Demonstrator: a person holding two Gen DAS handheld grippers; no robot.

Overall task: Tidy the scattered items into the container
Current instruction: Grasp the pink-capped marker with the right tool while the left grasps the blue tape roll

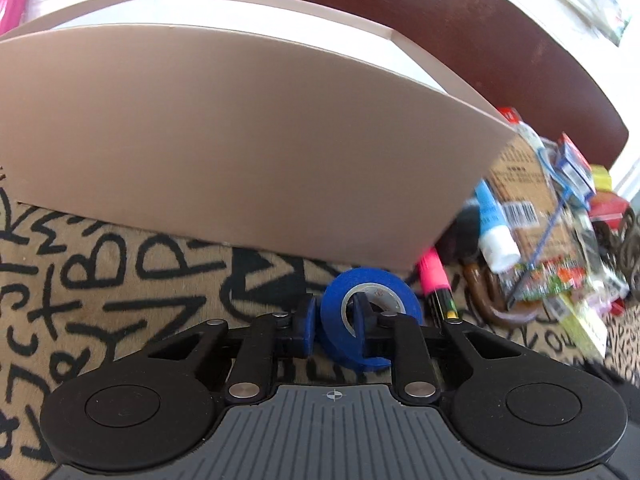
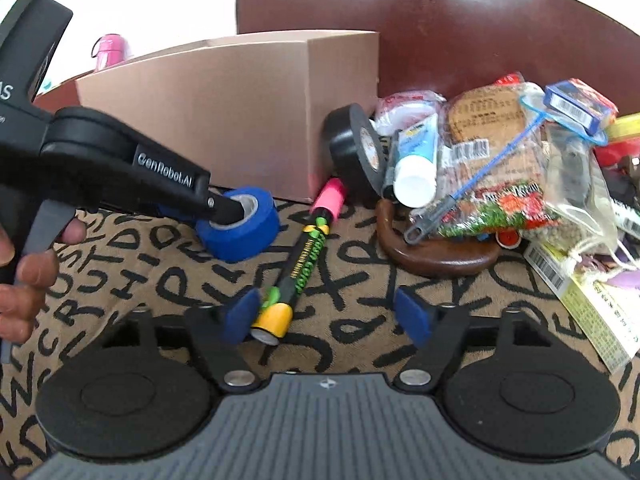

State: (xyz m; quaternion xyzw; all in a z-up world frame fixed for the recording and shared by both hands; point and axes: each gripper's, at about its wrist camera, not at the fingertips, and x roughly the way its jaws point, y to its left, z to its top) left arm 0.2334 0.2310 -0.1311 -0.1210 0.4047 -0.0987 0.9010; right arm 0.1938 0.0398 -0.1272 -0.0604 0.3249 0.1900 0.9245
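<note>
From the left wrist, the left tool (image 1: 335, 320) pinches the wall of the blue tape roll (image 1: 370, 312) beside the tan container (image 1: 240, 140). From the right wrist, the right tool (image 2: 326, 314) gapes around the marker (image 2: 302, 264), unclamped.

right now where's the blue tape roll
In the right wrist view the blue tape roll lies left of centre on the lettered cloth, before the cardboard box, the left gripper clamped on its wall.

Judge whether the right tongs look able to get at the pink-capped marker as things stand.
Probably yes. The marker lies bare on the lettered cloth, its yellow end beside the left finger of the open right tongs. Nothing lies on it; the blue tape sits apart.
</note>
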